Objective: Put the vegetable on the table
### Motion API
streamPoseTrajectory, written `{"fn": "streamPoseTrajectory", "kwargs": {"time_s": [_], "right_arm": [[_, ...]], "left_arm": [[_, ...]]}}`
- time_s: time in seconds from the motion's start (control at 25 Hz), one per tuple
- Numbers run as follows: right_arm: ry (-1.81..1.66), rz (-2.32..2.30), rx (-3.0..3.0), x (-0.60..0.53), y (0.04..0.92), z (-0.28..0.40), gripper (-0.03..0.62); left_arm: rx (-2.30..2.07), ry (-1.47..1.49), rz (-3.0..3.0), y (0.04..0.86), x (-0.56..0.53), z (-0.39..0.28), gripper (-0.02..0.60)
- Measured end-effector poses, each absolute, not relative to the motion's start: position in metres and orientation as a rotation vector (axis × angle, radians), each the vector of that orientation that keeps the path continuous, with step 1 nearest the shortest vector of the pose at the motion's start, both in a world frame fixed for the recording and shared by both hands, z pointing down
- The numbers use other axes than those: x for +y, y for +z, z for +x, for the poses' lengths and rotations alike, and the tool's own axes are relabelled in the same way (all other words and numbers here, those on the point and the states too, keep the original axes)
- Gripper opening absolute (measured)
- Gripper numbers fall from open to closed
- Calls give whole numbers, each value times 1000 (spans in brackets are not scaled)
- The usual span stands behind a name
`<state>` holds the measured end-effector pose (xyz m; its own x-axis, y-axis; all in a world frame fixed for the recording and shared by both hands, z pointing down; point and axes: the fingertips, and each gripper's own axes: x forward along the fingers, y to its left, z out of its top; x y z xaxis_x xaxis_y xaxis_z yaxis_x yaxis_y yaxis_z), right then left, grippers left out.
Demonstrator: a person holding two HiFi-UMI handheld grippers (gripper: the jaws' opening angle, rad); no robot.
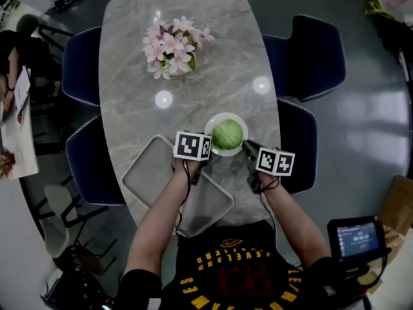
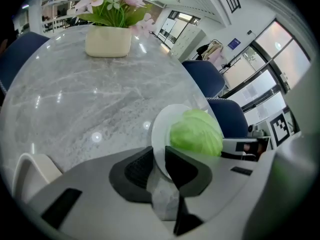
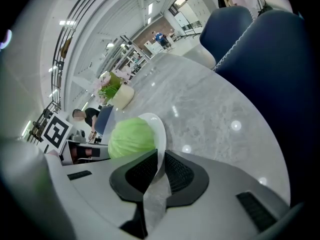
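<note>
A green cabbage (image 1: 228, 134) lies on a small white plate (image 1: 215, 148) over the near part of the marble table (image 1: 193, 102). My left gripper (image 1: 208, 145) is shut on the plate's left rim, and my right gripper (image 1: 246, 148) is shut on its right rim. In the left gripper view the pads clamp the thin white plate (image 2: 159, 129), with the cabbage (image 2: 196, 133) just beyond the left gripper (image 2: 160, 166). The right gripper view shows the right gripper (image 3: 159, 171) pinching the plate (image 3: 160, 129) beside the cabbage (image 3: 131, 138). Whether the plate rests on the table cannot be told.
A grey tray (image 1: 145, 173) lies at the table's near left, under my left arm. A pot of pink flowers (image 1: 173, 49) stands at the far middle. Dark blue chairs (image 1: 313, 57) line both sides. A person (image 1: 13, 63) sits at the far left.
</note>
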<state>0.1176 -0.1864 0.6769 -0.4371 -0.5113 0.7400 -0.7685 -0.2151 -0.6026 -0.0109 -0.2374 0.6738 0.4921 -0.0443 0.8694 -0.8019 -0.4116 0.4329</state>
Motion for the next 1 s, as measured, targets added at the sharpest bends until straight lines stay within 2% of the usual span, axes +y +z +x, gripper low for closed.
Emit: {"fn": "streamPoseTrajectory", "kwargs": {"time_s": [0.24, 0.36, 0.48, 0.76, 0.88, 1.0], "right_arm": [[1506, 1627, -1777, -186, 670, 133, 41], [1459, 1669, -1851, -187, 648, 135, 41], [1444, 1699, -2024, -203, 610, 122, 41], [1167, 1648, -2445, -220, 496, 74, 41], [996, 1583, -2581, -220, 450, 52, 41], [939, 1500, -2687, -206, 413, 26, 5]], "left_arm": [[-826, 1111, 1844, 678, -248, -26, 101], [-932, 1075, 1923, 659, -260, -35, 100], [-996, 903, 1997, 619, -271, -41, 98], [-942, 403, 2182, 501, -244, -30, 6], [-914, 276, 2273, 453, -226, -28, 2], [-902, 156, 2327, 413, -200, -33, 2]]}}
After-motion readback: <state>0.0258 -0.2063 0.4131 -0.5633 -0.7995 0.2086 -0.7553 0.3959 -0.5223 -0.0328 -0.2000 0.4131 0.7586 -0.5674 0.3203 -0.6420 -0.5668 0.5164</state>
